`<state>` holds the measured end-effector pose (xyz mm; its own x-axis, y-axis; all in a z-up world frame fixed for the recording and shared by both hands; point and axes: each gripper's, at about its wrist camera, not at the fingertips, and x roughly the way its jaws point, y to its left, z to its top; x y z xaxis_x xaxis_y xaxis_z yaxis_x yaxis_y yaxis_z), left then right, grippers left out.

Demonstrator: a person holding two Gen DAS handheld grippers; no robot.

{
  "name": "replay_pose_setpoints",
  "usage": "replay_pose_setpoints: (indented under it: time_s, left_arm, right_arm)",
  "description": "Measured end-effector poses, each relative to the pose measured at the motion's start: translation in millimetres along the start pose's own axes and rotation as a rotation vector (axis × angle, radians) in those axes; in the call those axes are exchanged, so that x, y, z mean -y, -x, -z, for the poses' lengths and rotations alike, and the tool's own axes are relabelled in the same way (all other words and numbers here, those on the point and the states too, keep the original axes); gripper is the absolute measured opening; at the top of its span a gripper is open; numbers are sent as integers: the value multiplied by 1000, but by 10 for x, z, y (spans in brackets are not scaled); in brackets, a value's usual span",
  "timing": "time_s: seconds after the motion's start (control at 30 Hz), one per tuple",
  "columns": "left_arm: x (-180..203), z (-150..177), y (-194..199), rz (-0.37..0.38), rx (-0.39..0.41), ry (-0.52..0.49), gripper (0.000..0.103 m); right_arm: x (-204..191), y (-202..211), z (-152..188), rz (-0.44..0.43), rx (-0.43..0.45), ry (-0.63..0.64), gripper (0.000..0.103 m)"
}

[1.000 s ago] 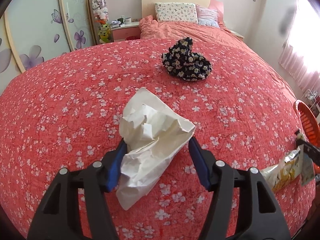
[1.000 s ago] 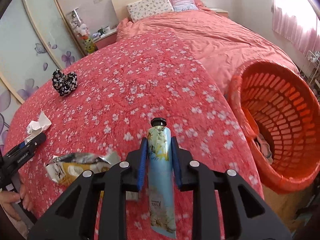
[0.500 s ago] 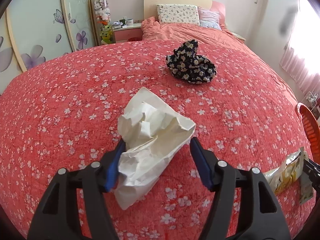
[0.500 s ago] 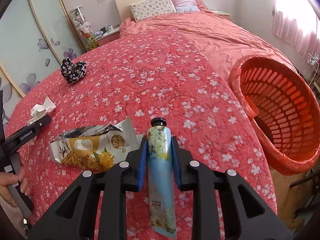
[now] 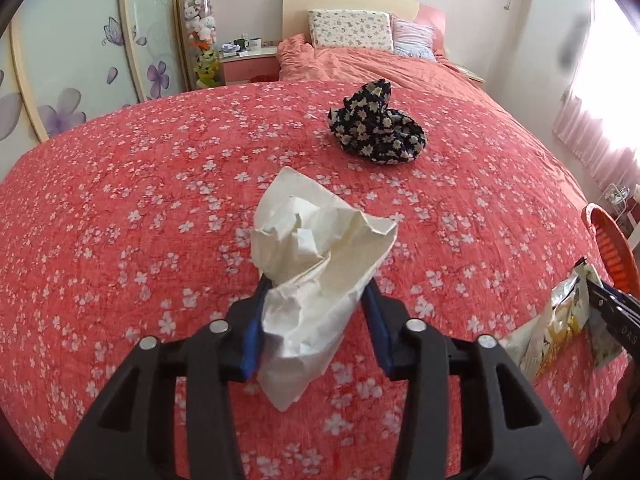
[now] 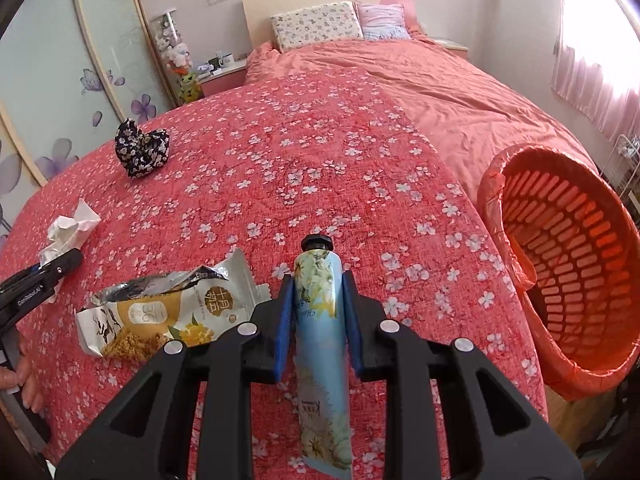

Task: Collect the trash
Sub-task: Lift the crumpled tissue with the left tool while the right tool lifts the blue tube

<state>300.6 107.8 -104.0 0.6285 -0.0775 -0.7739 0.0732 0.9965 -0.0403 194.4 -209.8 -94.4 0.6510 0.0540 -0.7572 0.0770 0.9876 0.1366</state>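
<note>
A crumpled white tissue lies on the red flowered bedspread. My left gripper is closing on it, its blue pads pressing both sides of the paper. The right wrist view shows that tissue and the left gripper at the far left. My right gripper is shut on a light blue flowered tube with a black cap, held above the bed. A torn snack wrapper lies just left of it. An orange basket lined with a red bag stands to the right.
A dark flowered cloth bundle sits further up the bed. Pillows and the headboard are at the far end. A nightstand and a mirrored wardrobe stand to the left. The basket's rim shows beside the bed's right edge.
The left jaws have narrowed onto the tissue, pinching its lower part. The right gripper with the tube has shifted slightly, bringing more of the snack wrapper into view.
</note>
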Motion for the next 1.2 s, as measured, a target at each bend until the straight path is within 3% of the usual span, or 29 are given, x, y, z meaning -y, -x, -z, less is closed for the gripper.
replay_pose_setpoints:
  time_s: [0.13, 0.3, 0.37, 0.4, 0.97, 1.2]
  left_arm:
    - [-22, -29, -31, -16, -2, 17, 56]
    - [-9, -70, -111, -46, -10, 24, 59]
    - [-2, -96, -121, -40, -8, 25, 51]
    - [-8, -108, -120, -35, -3, 24, 36]
    - [0, -66, -97, -38, -2, 25, 34]
    - [34, -16, 22, -46, 28, 28, 27]
  right_arm:
    - [-17, 6, 0, 5, 0, 3, 24]
    - [-23, 6, 0, 7, 0, 5, 24]
    - [-22, 6, 0, 8, 0, 5, 24]
    - [-19, 4, 0, 7, 0, 5, 24]
    - [-26, 2, 3, 7, 0, 6, 24]
    - [3, 64, 28, -3, 6, 1, 23]
